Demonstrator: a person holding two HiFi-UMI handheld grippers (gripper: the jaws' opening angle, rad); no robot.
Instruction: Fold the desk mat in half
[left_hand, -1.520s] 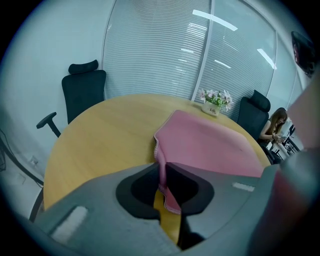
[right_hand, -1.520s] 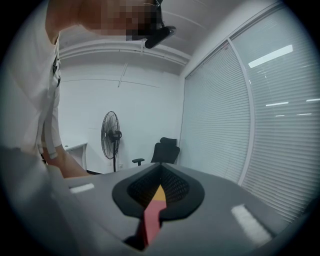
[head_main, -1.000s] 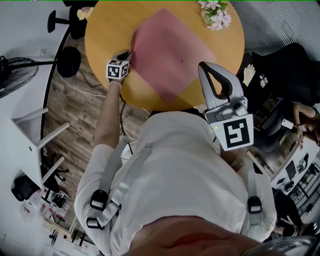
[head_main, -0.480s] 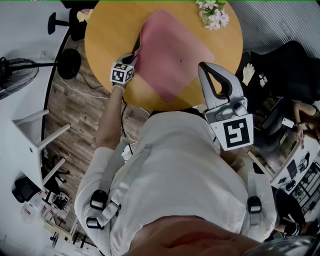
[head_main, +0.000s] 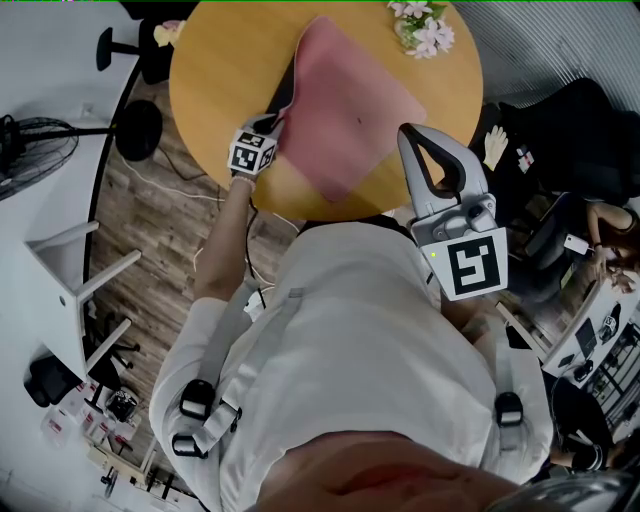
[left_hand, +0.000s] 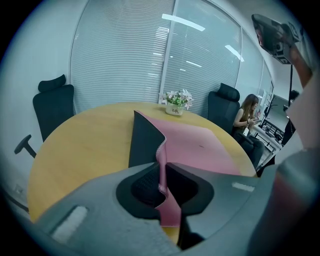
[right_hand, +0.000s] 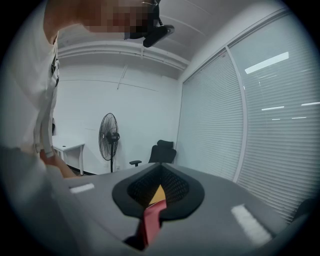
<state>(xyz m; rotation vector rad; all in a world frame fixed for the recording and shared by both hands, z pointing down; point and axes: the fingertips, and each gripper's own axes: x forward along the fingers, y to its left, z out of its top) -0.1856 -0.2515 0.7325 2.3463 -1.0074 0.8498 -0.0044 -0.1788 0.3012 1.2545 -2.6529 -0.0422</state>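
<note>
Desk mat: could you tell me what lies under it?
The left gripper holds one edge of the desk mat up; under it bare table shows. The flat part hides the rest.

Right gripper (right_hand: 160, 167), fingers together, slivers of pink desk mat (right_hand: 151, 221) and yellow table (right_hand: 157, 195) below; standing fan (right_hand: 110, 136) beyond.

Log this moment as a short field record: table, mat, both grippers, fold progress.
table: round, wood-coloured
flowers: small pot at the far rim, off the mat
desk mat: pink, lying on the table, left edge raised, dark underside showing
left gripper: shut on the mat's raised edge
right gripper: shut, empty, held by the table's near edge
fold: begun, mat not yet folded over
</note>
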